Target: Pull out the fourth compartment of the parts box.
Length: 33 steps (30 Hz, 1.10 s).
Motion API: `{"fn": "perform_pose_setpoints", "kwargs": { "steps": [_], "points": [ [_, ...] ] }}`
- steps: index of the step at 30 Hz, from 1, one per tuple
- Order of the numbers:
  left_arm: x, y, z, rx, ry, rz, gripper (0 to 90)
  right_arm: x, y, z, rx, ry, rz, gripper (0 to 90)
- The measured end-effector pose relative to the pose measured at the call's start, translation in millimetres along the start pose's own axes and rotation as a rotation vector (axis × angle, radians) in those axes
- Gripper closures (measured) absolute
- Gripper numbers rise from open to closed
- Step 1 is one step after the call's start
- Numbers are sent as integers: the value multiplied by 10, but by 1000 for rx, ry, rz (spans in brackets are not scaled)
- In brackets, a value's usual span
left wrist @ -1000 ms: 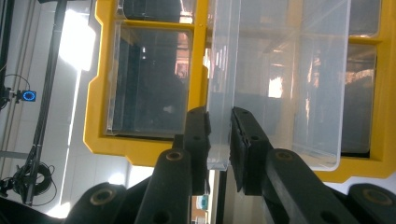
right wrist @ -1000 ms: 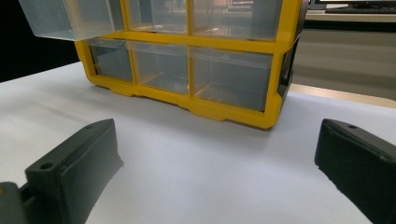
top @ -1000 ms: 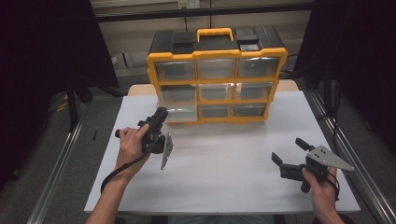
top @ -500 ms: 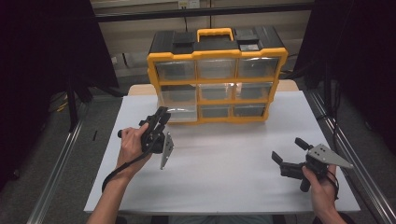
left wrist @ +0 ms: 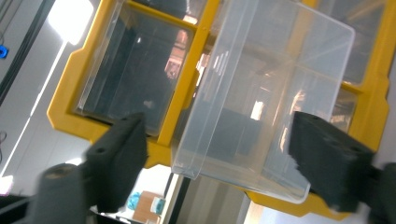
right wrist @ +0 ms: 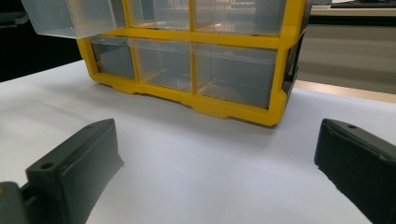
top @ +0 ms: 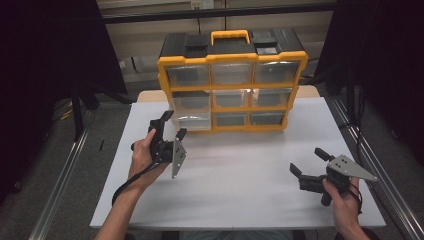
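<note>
Your left gripper point(top: 168, 129) has its jaws apart, framing the pulled-out drawer point(left wrist: 261, 98); you likely push it in next. Your right gripper point(top: 309, 166) idles, jaws apart.

The left hand-held gripper point(top: 173, 124) has edged closer — toward the pulled-out drawer point(top: 190, 120).

glossy clear plastic drawer point(left wrist: 261, 98); yellow plastic cabinet frame point(top: 233, 87); matt white tabletop point(top: 240, 175).
</note>
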<state>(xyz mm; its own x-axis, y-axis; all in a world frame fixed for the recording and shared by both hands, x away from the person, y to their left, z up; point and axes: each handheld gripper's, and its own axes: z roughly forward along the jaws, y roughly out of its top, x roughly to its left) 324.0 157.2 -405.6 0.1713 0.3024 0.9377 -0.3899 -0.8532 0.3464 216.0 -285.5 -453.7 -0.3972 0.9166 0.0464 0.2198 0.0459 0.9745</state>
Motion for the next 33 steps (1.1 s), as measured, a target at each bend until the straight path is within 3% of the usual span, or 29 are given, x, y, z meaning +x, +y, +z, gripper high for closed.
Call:
{"fn": "perform_pose_setpoints", "kwargs": {
  "steps": [2,4,5,6,8,9,10,14,18,20,21,23,24,25,26,28,29,30,31,32,33],
  "points": [
    [11,8,19,-12,-8,-29,170,5,1,-5,0,-5,-1,0],
    [20,7,40,-18,-12,-109,123,6,-2,-21,1,-4,-1,0],
    [20,7,40,-18,-12,-109,109,6,-2,-21,1,-4,-1,0],
    [34,1,48,-21,-22,-159,102,1,-1,-30,-1,-6,0,0],
    [38,-2,50,-19,-23,-177,106,-1,-2,-31,-1,-8,-2,0],
    [45,-10,55,-16,-25,-254,97,0,-2,-35,1,-7,-2,0],
    [45,-10,55,-16,-25,-254,87,0,-2,-35,1,-7,-2,0],
    [55,-22,60,-15,-59,-395,77,8,-1,-35,0,-5,-5,0],
    [83,-29,48,-3,-71,-462,64,11,3,-38,1,-3,-11,0],
    [102,-22,50,-18,-71,-543,55,12,2,-35,2,-2,-11,0],
    [141,-28,49,-17,-82,-629,52,14,0,-30,1,-3,-7,0],
    [177,-40,44,-14,-90,-693,52,13,0,-31,6,0,-6,0],
    [177,-40,44,-14,-90,-693,51,13,0,-31,6,0,-6,0],
    [196,-59,46,-14,-99,-773,49,13,-1,-30,5,0,-6,0],
    [196,-59,46,-14,-99,-773,48,12,0,-31,6,-1,-6,0],
    [208,-79,49,-7,-115,-848,45,14,1,-32,8,0,-3,0],
    [219,-103,55,-3,-148,-937,43,16,0,-28,2,-3,-8,0],
    [219,-103,55,-3,-148,-937,43,16,0,-28,2,-3,-8,0],
    [224,-127,59,14,-177,-1006,44,16,1,-27,0,-4,-11,0],
    [224,-127,59,14,-177,-1006,47,16,1,-27,0,-4,-11,0],
    [228,-156,61,38,-189,-1056,46,16,1,-31,4,2,-8,0]
  ]
}}
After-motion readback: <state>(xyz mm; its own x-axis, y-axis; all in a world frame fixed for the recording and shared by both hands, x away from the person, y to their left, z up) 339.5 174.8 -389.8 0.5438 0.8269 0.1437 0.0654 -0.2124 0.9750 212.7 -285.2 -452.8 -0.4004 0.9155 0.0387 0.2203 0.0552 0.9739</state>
